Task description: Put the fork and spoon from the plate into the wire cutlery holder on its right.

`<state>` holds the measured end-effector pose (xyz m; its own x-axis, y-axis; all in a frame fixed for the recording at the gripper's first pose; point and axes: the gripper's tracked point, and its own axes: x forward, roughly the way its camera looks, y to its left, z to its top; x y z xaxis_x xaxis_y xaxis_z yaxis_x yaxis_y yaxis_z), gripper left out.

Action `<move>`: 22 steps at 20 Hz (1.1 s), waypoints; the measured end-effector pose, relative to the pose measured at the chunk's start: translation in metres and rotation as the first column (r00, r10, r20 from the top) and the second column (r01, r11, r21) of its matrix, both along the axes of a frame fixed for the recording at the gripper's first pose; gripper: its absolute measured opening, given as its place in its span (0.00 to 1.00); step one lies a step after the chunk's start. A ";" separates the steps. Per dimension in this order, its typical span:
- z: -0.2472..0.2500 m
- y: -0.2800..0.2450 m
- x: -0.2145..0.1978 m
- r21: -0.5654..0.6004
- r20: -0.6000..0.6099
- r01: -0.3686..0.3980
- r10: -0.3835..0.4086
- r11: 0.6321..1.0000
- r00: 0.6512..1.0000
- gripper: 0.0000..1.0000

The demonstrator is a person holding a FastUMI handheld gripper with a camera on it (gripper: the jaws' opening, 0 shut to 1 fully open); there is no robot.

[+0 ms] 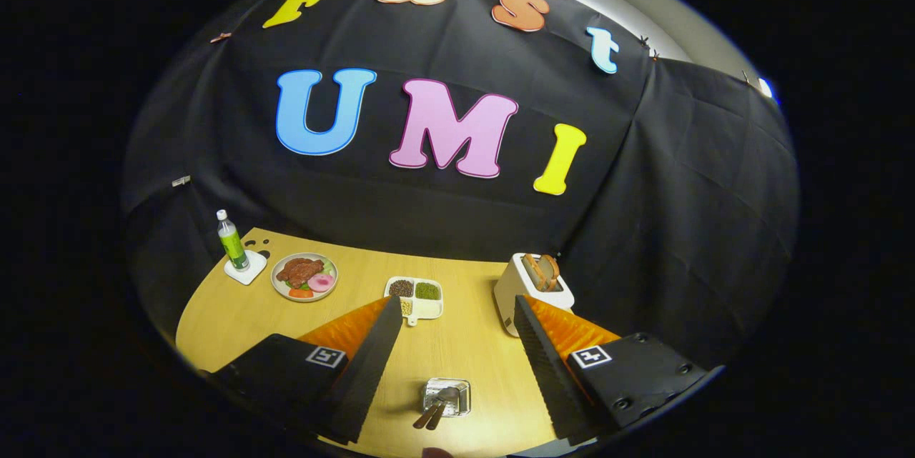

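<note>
Tongs (457, 365) hang spread wide above the tabletop (465, 351), holding nothing; fork and spoon (437, 409) stand in the wire cutlery holder (447, 396) between their fingers.

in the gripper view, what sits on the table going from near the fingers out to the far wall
Between the open gripper fingers: small tray with fork and spoon → divided dish of beans → toaster → plate of food → green bottle on its coaster.

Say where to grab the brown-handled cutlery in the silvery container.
Take the cutlery by its brown handles: they jut side by side past the silvery container's near rim, heads inside. Bring the open claw down from above, fingers straddling the handles crosswise. Probably the surest hold.
</note>
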<state>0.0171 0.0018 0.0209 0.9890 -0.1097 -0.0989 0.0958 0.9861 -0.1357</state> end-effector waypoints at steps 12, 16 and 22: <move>-0.011 -0.035 -0.017 0.041 0.030 0.045 -0.046 0.998 0.998 0.98; -0.012 -0.035 -0.020 0.045 0.028 0.048 -0.049 0.998 0.998 0.98; -0.014 -0.027 -0.018 0.039 0.023 0.028 -0.029 0.999 0.999 0.98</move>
